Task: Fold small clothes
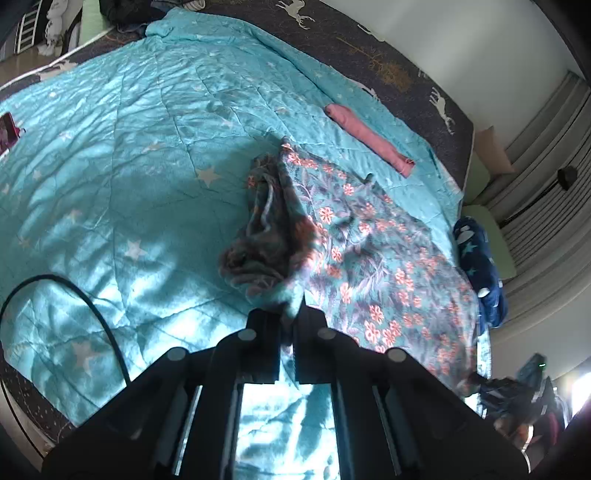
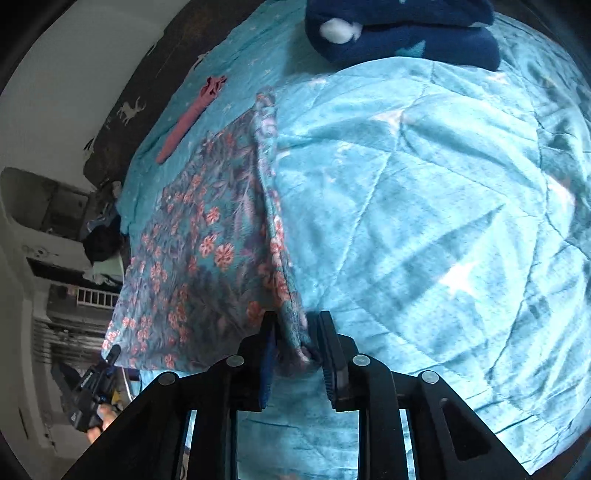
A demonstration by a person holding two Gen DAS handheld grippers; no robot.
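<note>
Fingers (image 1: 267,347) of the left gripper (image 1: 286,321) are found drawn together on a pinch of the floral garment (image 1: 369,251), with only a narrow slot between them and cloth bunched at their tips. Fingers (image 2: 332,354) of the right gripper (image 2: 295,332) are set wider, yet a thick fold of the same garment's edge is wedged between them, so a grip is judged to be in place there as well.

Handling is assessed as follows. The garment is judged light, thin and wholly limp: it sags and gathers wherever it is not supported, as is shown by the crumpled dark bundle just beyond the left gripper. No stiffness can be relied on; any unheld corner is expected to droop or fold over on itself. The weave looks matt, not slippery, though a thin single layer could pull out of a loose grip. Hold is best taken at hems and corners, through a doubled edge where possible, with both holds kept apart so the cloth is under light tension.

In appearance the garment is teal with pink-orange flowers and grey-purple leaves. It lies spread on the turquoise quilt (image 1: 110,166) of the bed, its far part flat, its near edge lifted. Whether it is a skirt, shorts or a top cannot be told.

A pink rolled item (image 1: 369,138) lies on the quilt near the garment's far edge; a dark blue fleece (image 2: 406,33) rests near the quilt's edge.
</note>
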